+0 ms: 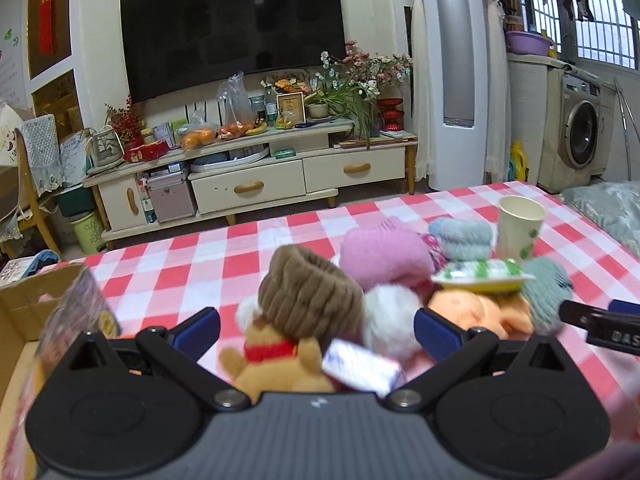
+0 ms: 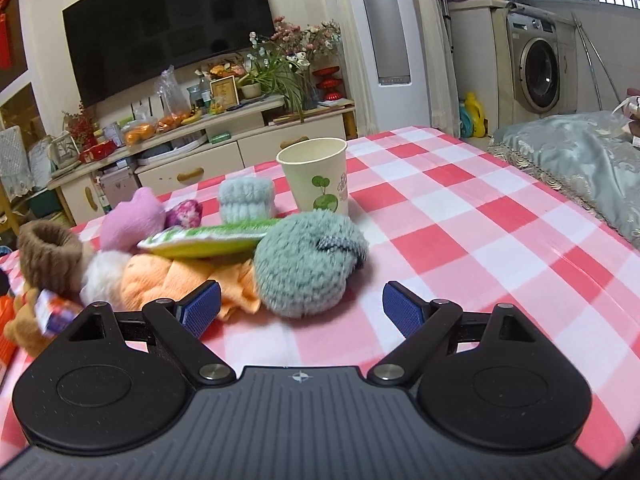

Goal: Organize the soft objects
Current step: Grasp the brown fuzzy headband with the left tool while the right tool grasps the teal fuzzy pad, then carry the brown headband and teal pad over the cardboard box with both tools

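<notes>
A pile of soft things lies on the checked tablecloth [image 2: 460,216]. My left gripper [image 1: 316,330] is open, its fingers either side of a brown knitted cuff [image 1: 310,294], a yellow bear with a red scarf [image 1: 272,364] and a white fluffy ball [image 1: 386,320]. Behind them sit a pink plush [image 1: 382,254], an orange plush [image 1: 476,312] and a pale blue roll [image 1: 464,236]. My right gripper [image 2: 301,308] is open just short of a teal fluffy ball [image 2: 304,264], which lies between its fingers. A green and white packet [image 2: 208,238] rests on the orange plush [image 2: 160,280].
A paper cup [image 2: 316,180] stands behind the pile. A cardboard box [image 1: 24,304] sits at the table's left edge. A small purple and white packet [image 1: 360,368] lies by the bear. A grey cushion [image 2: 580,168] lies to the right. A TV cabinet [image 1: 248,184] stands beyond the table.
</notes>
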